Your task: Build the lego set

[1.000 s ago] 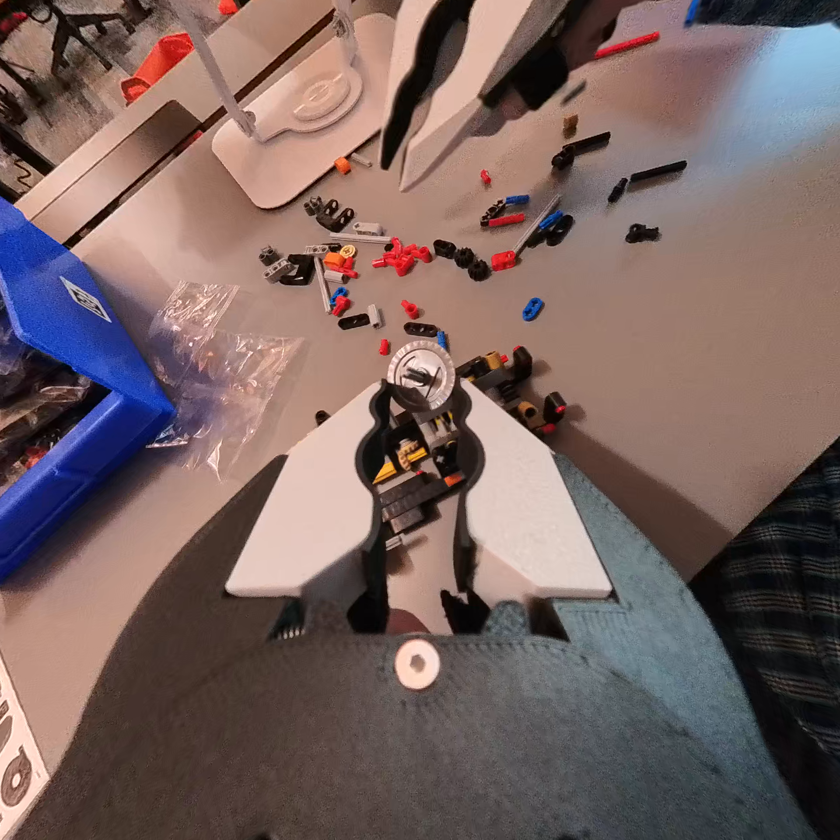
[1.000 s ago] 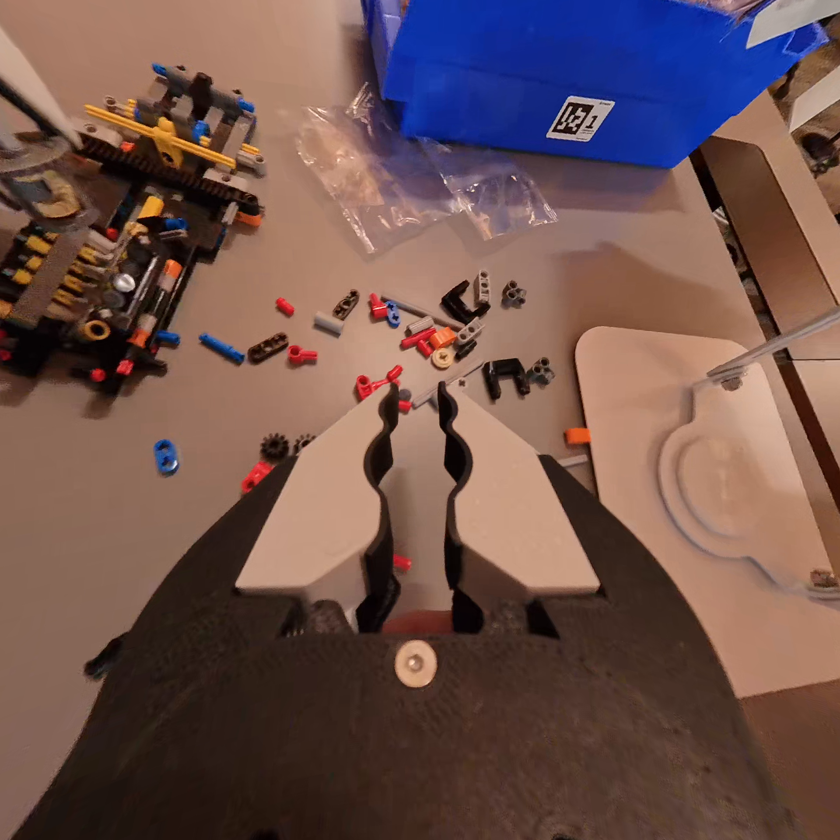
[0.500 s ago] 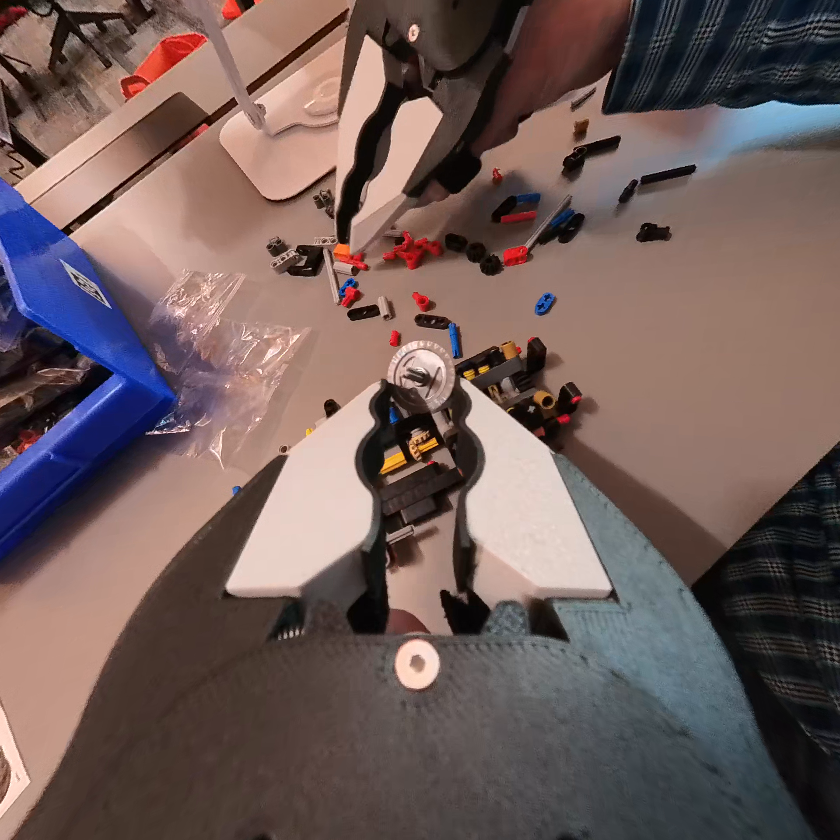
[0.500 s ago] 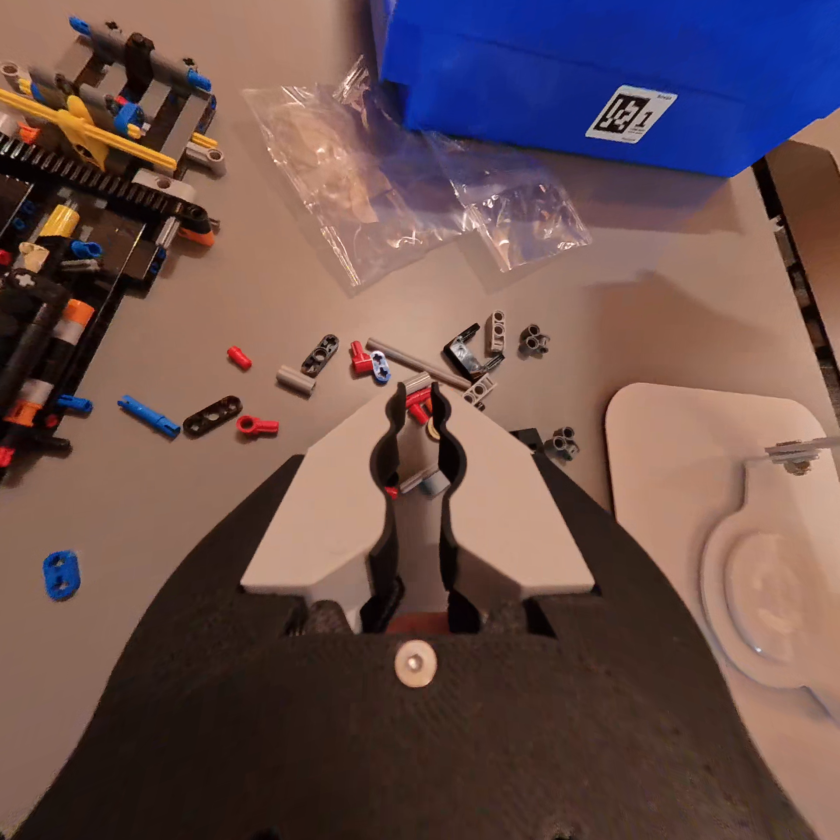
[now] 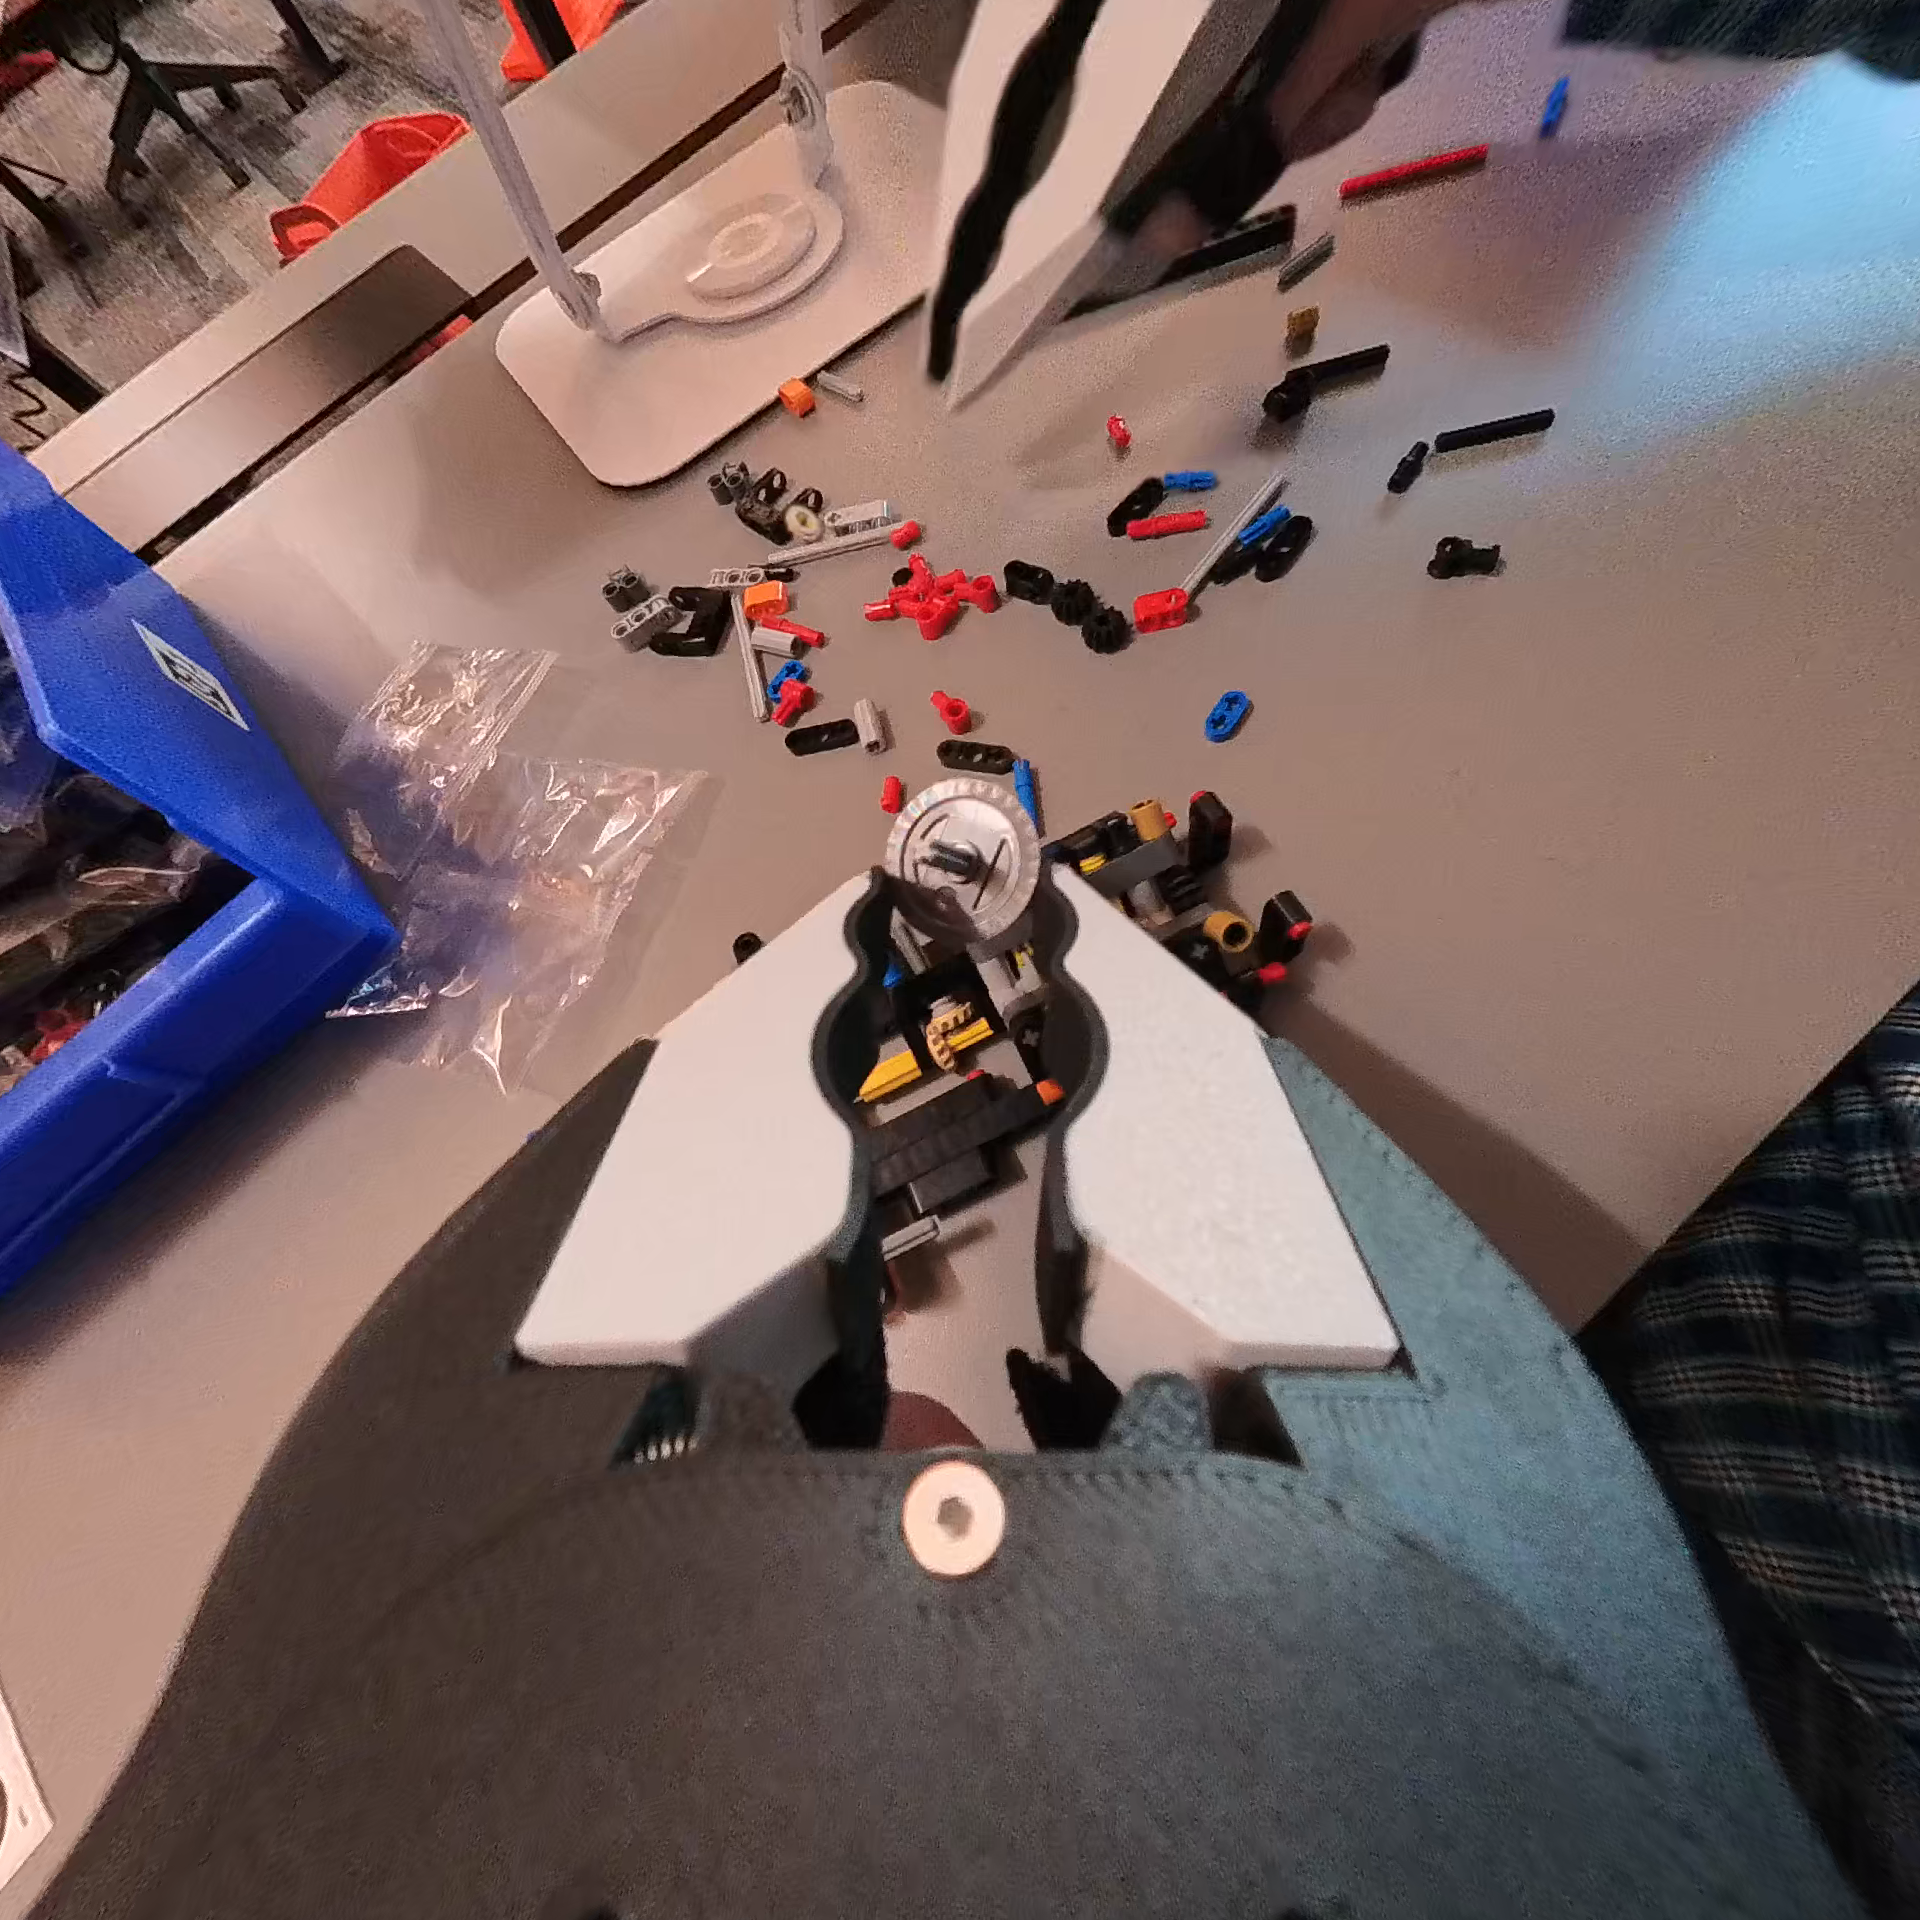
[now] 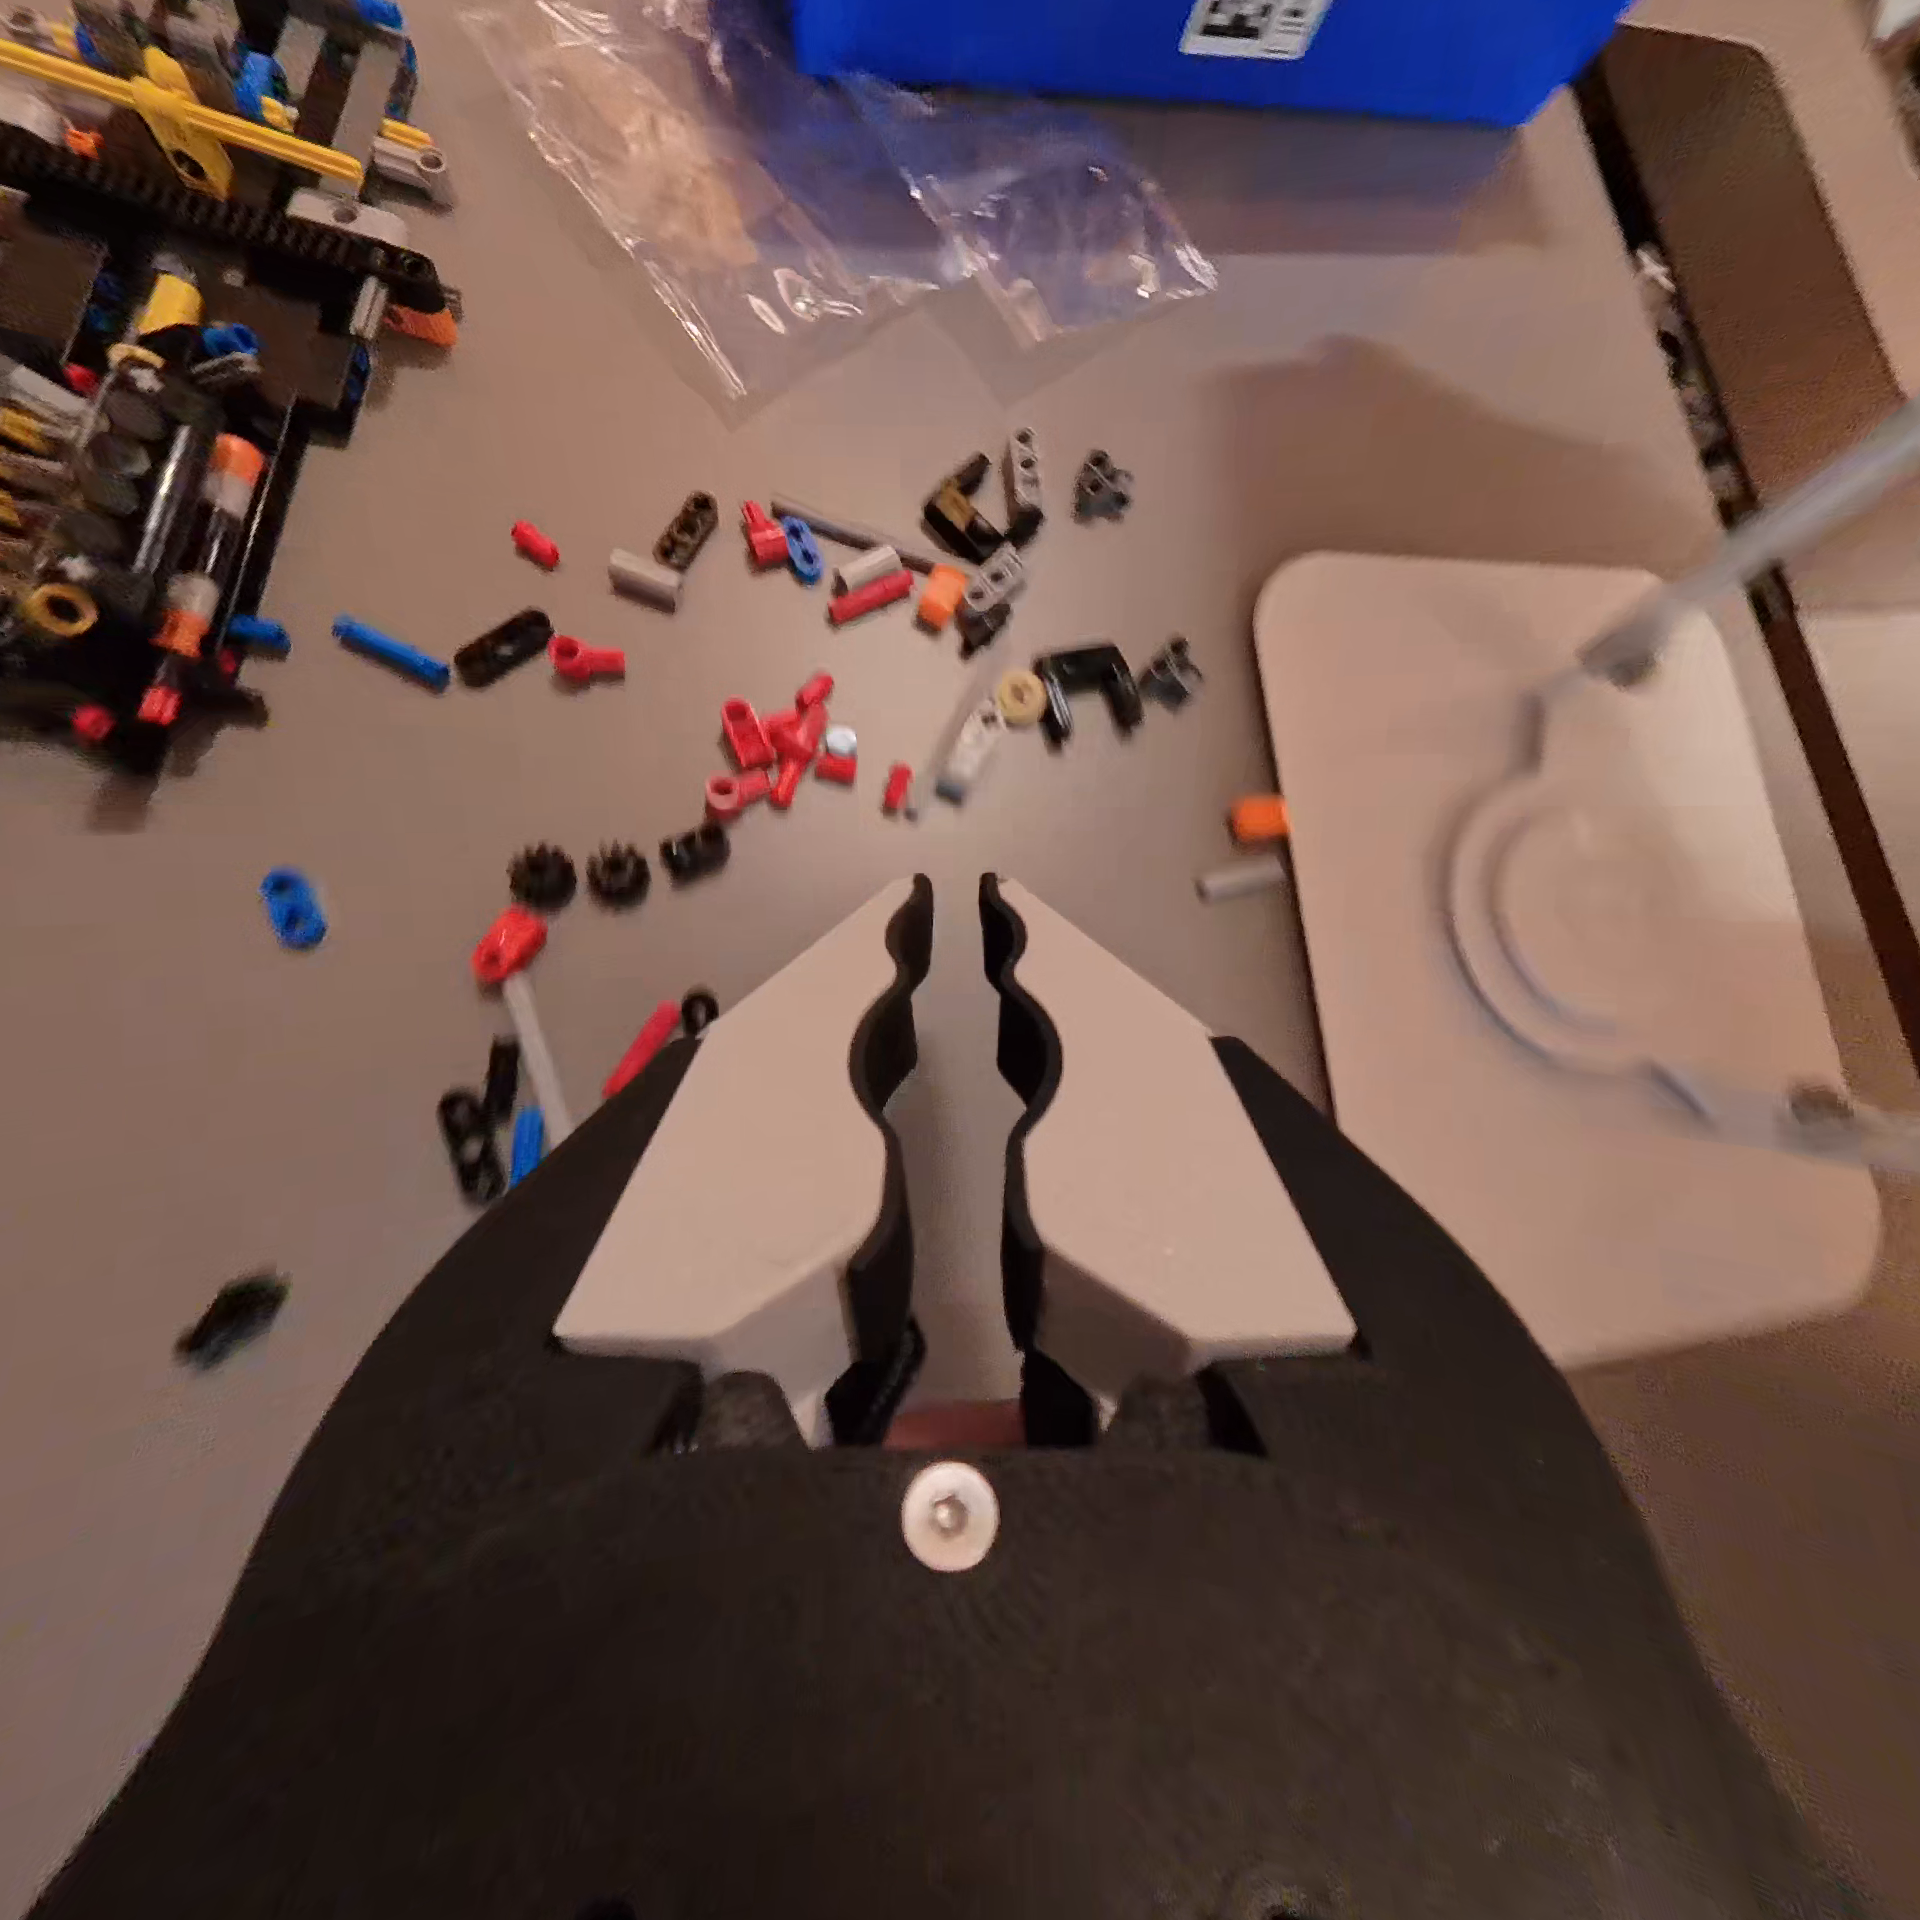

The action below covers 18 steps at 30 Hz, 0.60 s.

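In your left wrist view, the blue bin [image 5: 156, 831] at 9 o'clock runs off the frame edge, its contents too dark to make out. Crumpled clear bags [image 5: 499, 831] lie just beside it. Your left tongs [image 5: 961, 894] are closed on the grey toothed disc [image 5: 961, 857] atop the lego assembly [image 5: 1164, 883], whose lower part their fingers hide. Loose lego pieces [image 5: 935, 603] scatter toward 12 o'clock. Your right tongs [image 5: 956, 364] hang blurred at 1 o'clock, above the tabletop [image 5: 1558, 779].

In your right wrist view, the assembly [image 6: 187, 343] sits at 10 o'clock, cut off at the edge. Your right tongs [image 6: 954, 885] are slightly parted, holding nothing, with the pieces [image 6: 790, 738] just beyond their tips. A white stand base [image 6: 1558, 935] lies at 3 o'clock.
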Tool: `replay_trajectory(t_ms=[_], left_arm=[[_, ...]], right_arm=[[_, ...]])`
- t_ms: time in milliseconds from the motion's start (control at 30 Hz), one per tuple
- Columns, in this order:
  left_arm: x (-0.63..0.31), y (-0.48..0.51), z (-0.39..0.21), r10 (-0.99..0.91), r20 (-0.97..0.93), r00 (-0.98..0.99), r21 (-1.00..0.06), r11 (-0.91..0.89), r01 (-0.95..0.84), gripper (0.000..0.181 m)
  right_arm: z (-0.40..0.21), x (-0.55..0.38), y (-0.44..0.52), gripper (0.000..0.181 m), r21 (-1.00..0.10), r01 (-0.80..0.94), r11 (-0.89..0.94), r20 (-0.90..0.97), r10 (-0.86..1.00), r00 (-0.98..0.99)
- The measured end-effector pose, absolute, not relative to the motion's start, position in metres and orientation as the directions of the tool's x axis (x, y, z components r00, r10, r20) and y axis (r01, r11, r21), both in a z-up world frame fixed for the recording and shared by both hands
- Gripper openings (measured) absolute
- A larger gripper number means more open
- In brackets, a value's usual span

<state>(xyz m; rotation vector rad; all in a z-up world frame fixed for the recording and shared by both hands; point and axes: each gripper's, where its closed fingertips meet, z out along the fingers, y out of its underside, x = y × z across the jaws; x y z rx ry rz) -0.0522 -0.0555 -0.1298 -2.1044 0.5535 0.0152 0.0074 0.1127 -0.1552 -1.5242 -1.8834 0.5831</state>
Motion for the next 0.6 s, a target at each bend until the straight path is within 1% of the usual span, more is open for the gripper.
replay_trajectory(t_ms=[33,167,300,367,500,600], left_arm=[[-0.052,-0.055,-0.129,-0.382,-0.217,0.899,-0.795,-0.465,-0.390,0.025],[-0.047,-0.055,-0.130,-0.394,-0.211,0.895,-0.798,-0.460,-0.391,0.025],[-0.041,-0.055,-0.129,-0.408,-0.208,0.889,-0.797,-0.456,-0.396,0.025],[-0.038,-0.056,-0.130,-0.414,-0.212,0.885,-0.793,-0.457,-0.403,0.025],[-0.032,-0.058,-0.128,-0.423,-0.222,0.878,-0.788,-0.453,-0.417,0.025],[-0.031,-0.061,-0.127,-0.418,-0.224,0.881,-0.789,-0.453,-0.415,0.025]], right_arm=[[-0.148,0.023,0.115,0.008,-0.694,0.688,0.212,0.197,0.975,-0.102],[-0.129,0.087,0.116,0.009,-0.705,0.691,0.158,0.197,0.980,-0.023],[-0.137,0.130,0.093,0.008,-0.715,0.692,0.094,0.154,0.988,0.024],[-0.146,0.134,0.073,0.008,-0.722,0.687,0.084,0.130,0.991,0.016],[-0.165,0.127,0.046,0.013,-0.716,0.689,0.116,0.145,0.989,-0.016],[-0.171,0.113,0.025,0.012,-0.721,0.678,0.147,0.147,0.987,-0.058]])
